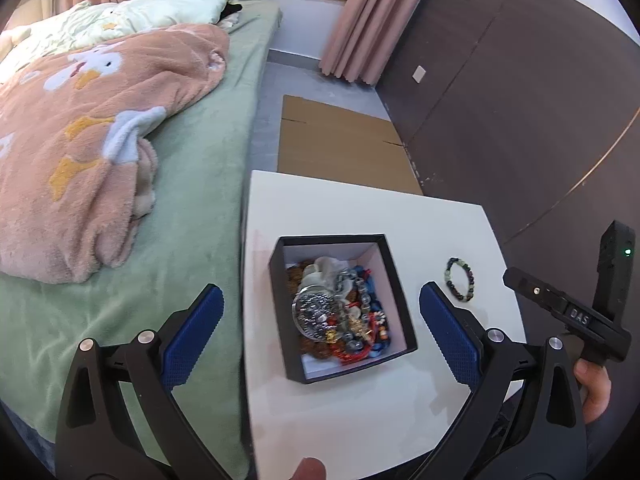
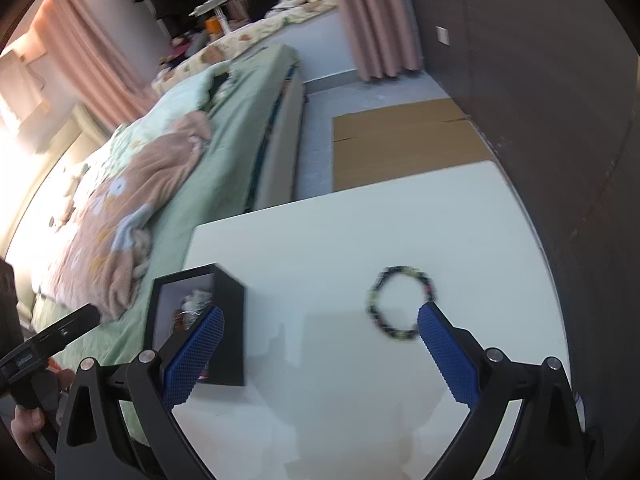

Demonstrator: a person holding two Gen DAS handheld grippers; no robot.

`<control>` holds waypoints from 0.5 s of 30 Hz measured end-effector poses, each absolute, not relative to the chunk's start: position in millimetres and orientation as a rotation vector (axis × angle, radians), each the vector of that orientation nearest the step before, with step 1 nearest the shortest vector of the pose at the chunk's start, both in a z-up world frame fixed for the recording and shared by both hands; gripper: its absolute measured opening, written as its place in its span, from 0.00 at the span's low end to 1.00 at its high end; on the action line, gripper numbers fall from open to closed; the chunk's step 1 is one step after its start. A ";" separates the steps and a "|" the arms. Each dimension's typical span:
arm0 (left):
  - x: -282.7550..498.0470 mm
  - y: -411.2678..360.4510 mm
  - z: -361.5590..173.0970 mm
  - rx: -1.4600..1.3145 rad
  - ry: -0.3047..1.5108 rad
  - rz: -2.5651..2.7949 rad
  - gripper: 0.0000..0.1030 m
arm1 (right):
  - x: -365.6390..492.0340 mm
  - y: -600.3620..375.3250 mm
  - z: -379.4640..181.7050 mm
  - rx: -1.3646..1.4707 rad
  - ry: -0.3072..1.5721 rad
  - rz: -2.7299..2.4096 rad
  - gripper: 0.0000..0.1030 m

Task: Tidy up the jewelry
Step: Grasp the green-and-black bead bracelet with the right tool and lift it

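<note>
A black open box (image 1: 394,280) with a white lining stands on the white table (image 1: 360,420) and holds a heap of bracelets and beads (image 1: 344,308), with a round silver piece on top. A dark and green bead bracelet (image 1: 461,279) lies flat on the table to the box's right; it shows in the right wrist view (image 2: 400,302) too. My left gripper (image 1: 320,320) is open and empty, above the box. My right gripper (image 2: 320,336) is open and empty, its right pad (image 2: 444,356) at the bracelet's near edge. The box (image 2: 228,320) sits to its left.
A bed with a green sheet (image 1: 192,200) and a pink blanket (image 1: 92,140) runs along the table's left side. Flat cardboard (image 1: 340,144) lies on the floor beyond the table. A dark wall (image 1: 520,100) is on the right.
</note>
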State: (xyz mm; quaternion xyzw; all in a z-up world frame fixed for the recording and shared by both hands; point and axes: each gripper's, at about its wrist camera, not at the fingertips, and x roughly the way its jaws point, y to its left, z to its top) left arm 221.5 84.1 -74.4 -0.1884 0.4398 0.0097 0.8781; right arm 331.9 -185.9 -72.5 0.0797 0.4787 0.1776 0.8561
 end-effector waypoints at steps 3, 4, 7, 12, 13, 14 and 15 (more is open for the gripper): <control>224.8 78.9 -74.9 -0.393 0.913 0.012 0.95 | 340.7 -203.6 -81.7 0.203 1.027 0.337 0.75; 226.1 77.3 -75.5 -0.391 0.913 0.012 0.95 | 343.9 -208.6 -85.6 0.215 1.038 0.326 0.67; 230.0 73.7 -79.6 -0.386 0.928 0.010 0.95 | 355.4 -221.3 -101.7 0.232 1.079 0.284 0.50; 231.9 70.9 -84.5 -0.380 0.929 0.023 0.95 | 375.0 -230.6 -129.2 0.236 1.148 0.234 0.39; 232.7 70.8 -85.2 -0.377 0.928 0.027 0.95 | 379.1 -230.0 -134.6 0.223 1.161 0.223 0.37; 233.9 70.8 -86.1 -0.377 0.929 0.029 0.95 | 381.4 -228.3 -137.9 0.211 1.169 0.217 0.37; 234.4 70.8 -86.7 -0.378 0.929 0.030 0.95 | 383.5 -226.1 -142.1 0.198 1.178 0.210 0.36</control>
